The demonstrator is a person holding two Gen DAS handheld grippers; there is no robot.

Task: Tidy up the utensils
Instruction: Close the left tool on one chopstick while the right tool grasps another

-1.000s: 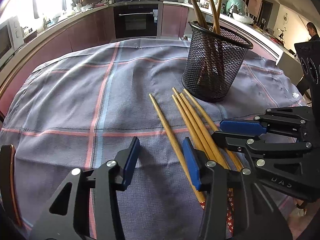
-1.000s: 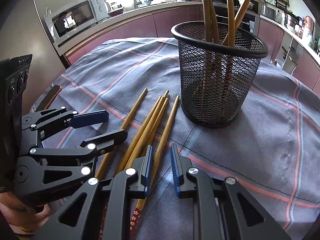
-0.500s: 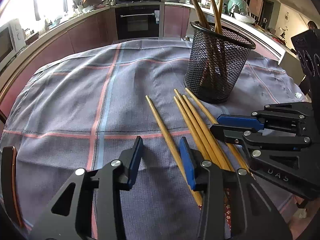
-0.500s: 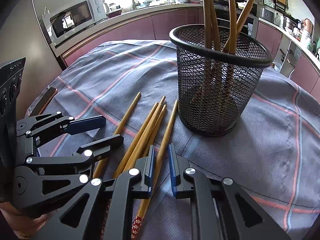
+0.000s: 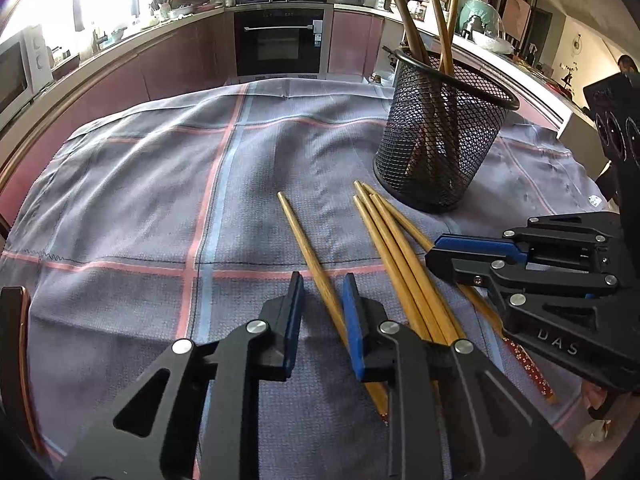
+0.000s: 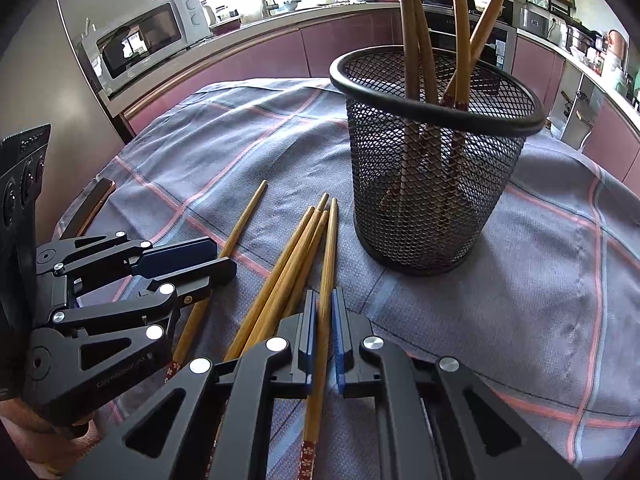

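Observation:
Several loose wooden chopsticks [image 5: 400,256] lie on the checked cloth in front of a black mesh cup [image 5: 436,144] that holds a few upright sticks. One lone chopstick [image 5: 304,240] runs between the blue pads of my left gripper [image 5: 322,280]. Its jaws are closing, and a gap still shows on the left side of the stick. In the right wrist view my right gripper [image 6: 323,294] is shut on the rightmost chopstick [image 6: 330,248] beside the mesh cup [image 6: 432,184]. The left gripper [image 6: 224,257] also shows there at the left, and the right gripper [image 5: 436,250] shows in the left wrist view.
A grey cloth [image 5: 160,200] with pink and blue stripes covers the round table. A dark flat object [image 6: 92,204] lies at the table's left edge. Behind are a curved counter, a microwave [image 6: 148,36] and an oven [image 5: 280,44]. A person [image 5: 624,64] stands far right.
Both pairs of jaws have narrowed. The right pads have closed onto a chopstick, and the left pads now straddle the lone chopstick with a smaller gap.

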